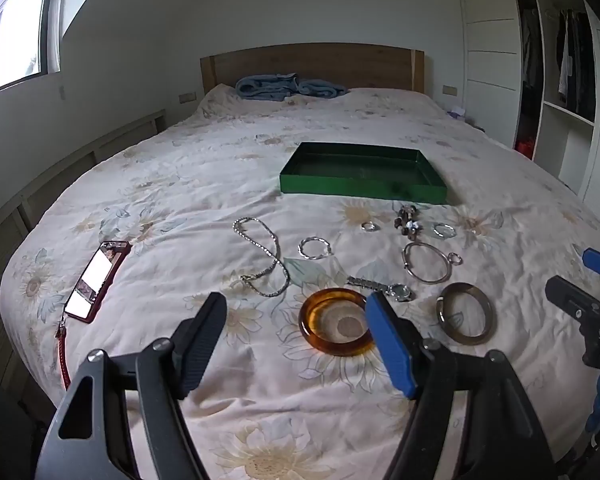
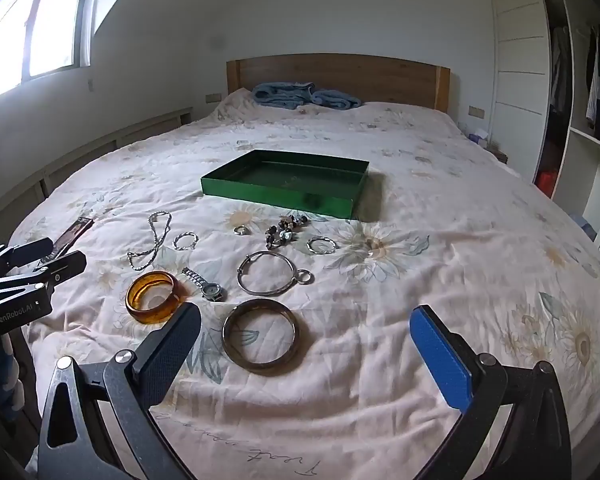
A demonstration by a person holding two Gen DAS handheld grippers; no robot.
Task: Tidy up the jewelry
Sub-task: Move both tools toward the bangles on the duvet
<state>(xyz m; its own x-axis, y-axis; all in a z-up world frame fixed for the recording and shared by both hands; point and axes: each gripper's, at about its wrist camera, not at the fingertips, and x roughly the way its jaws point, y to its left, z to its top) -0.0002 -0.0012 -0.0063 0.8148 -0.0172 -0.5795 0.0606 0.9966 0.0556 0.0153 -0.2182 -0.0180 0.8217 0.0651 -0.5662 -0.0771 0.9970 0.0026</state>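
Jewelry lies spread on the floral bedspread in front of an empty green tray (image 1: 364,191) (image 2: 276,196). An amber bangle (image 1: 336,346) (image 2: 153,314) sits just ahead of my left gripper (image 1: 296,314), which is open with nothing between its fingers. A dark grey bangle (image 1: 466,312) (image 2: 261,366) rests ahead of my open right gripper (image 2: 306,326), nearer its black finger. Further off lie a silver chain necklace (image 1: 268,258) (image 2: 152,246), a wristwatch (image 1: 396,290) (image 2: 210,288), a thin silver bangle (image 1: 427,262) (image 2: 266,278), a bead bracelet (image 1: 406,220) (image 2: 286,230) and small rings.
A red phone-like case (image 1: 96,280) with a strap lies at the bed's left edge. Blue folded fabric (image 1: 288,87) sits by the wooden headboard. An open wardrobe (image 1: 560,60) stands right, a window (image 1: 20,40) left. The right gripper's side (image 1: 588,304) shows in the left wrist view.
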